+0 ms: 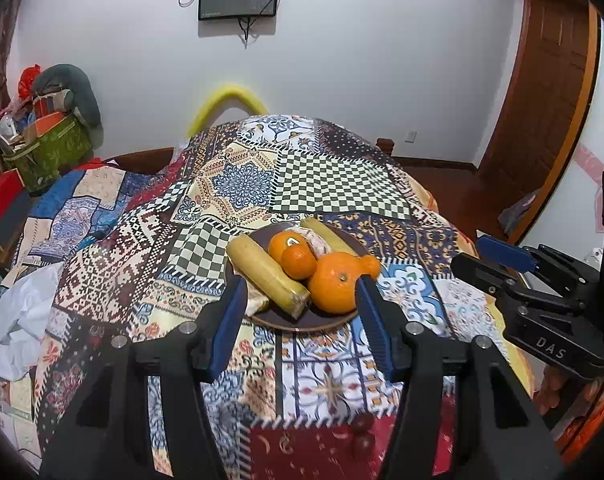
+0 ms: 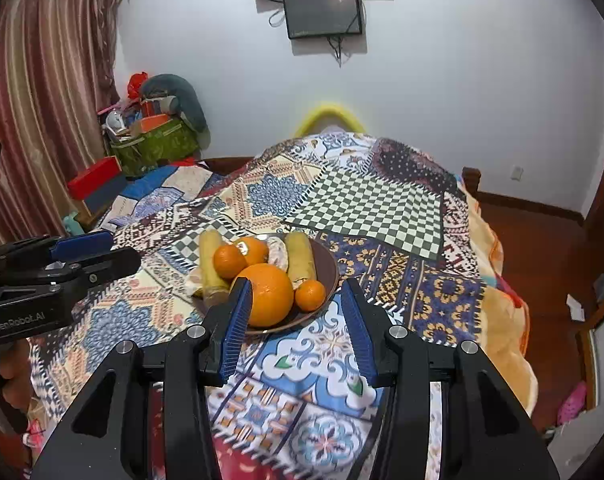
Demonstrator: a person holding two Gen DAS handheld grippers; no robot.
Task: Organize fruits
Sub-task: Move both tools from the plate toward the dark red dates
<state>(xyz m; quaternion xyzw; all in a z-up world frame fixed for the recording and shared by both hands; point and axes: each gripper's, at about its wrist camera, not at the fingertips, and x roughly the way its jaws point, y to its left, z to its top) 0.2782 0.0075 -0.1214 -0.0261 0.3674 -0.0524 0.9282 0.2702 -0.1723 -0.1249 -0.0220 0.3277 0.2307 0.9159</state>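
Observation:
A dark brown plate [image 1: 297, 322] [image 2: 328, 268] sits on the patchwork cloth and holds the fruit. On it lie a large orange [image 1: 334, 284] [image 2: 269, 294], three smaller oranges [image 1: 297, 262] [image 2: 310, 295] and two long yellow pieces [image 1: 267, 276] [image 2: 300, 258], with a pale wrapped bit between them. My left gripper [image 1: 300, 284] hovers on the near side of the plate, blue pads wide apart, nothing between them. My right gripper [image 2: 294, 286] hangs likewise before the plate, open and empty. Each gripper shows from the side in the other's view: right gripper [image 1: 474, 256], left gripper [image 2: 121, 248].
The patchwork cloth [image 1: 334, 184] covers the whole table. Crumpled white cloth [image 1: 17, 320] lies at its left edge. A green basket of clutter [image 1: 49, 148] and a red box [image 1: 1, 200] stand at the back left. A wooden door [image 1: 542, 100] is at the right.

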